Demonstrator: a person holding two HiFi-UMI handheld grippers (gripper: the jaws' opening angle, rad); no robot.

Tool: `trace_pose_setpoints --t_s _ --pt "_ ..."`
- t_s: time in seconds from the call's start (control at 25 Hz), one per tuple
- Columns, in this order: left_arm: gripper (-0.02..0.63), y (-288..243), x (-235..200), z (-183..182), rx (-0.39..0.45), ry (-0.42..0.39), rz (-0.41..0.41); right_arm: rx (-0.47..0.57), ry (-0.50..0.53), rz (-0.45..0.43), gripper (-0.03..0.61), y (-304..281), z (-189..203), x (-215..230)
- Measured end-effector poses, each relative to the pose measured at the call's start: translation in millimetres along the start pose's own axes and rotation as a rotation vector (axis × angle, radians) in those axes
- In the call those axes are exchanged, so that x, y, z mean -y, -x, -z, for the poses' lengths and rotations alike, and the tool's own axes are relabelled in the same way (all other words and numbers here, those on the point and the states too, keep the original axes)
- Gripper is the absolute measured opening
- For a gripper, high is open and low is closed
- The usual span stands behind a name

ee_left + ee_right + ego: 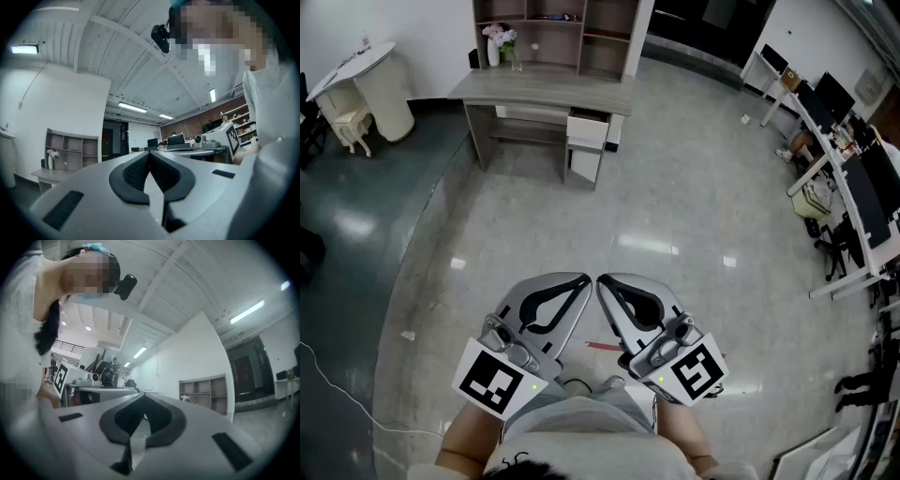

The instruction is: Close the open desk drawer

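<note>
The grey desk (544, 89) stands far off at the top of the head view, under a shelf unit (553, 28). Its white drawer (588, 129) sticks out at the desk's right end. My left gripper (586, 278) and right gripper (600, 280) are held close to the body, far from the desk, tips nearly meeting, both shut on nothing. In the left gripper view the shut left gripper (149, 154) points across the room, with the desk (47, 174) small at the left. The right gripper (143, 397) is likewise shut, with the shelf unit (206, 392) beyond it.
Shiny grey floor lies between me and the desk. A white curved table (366, 75) and small chair stand at the far left. Office desks with monitors (853, 187) line the right side. A red mark (602, 346) and a thin cable (337, 394) lie on the floor.
</note>
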State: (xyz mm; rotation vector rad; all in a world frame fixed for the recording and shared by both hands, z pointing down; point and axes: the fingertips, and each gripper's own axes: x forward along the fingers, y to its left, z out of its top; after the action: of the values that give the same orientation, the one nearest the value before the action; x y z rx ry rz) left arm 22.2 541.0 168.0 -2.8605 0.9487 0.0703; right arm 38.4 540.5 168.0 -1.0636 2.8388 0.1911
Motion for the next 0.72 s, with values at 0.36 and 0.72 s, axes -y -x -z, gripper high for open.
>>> trace_pose_setpoints --t_s 0.36,0.72 --pt "0.011 8.7 -16.2 10.0 -0.016 0.006 -0.010 -0.004 0.006 -0.005 0.008 -13.8 5.0 -6.4" --pt "0.011 21.8 -52.4 11.9 0.008 0.017 0.005 0.004 -0.006 -0.032 0.008 -50.0 11.9 -18.4"
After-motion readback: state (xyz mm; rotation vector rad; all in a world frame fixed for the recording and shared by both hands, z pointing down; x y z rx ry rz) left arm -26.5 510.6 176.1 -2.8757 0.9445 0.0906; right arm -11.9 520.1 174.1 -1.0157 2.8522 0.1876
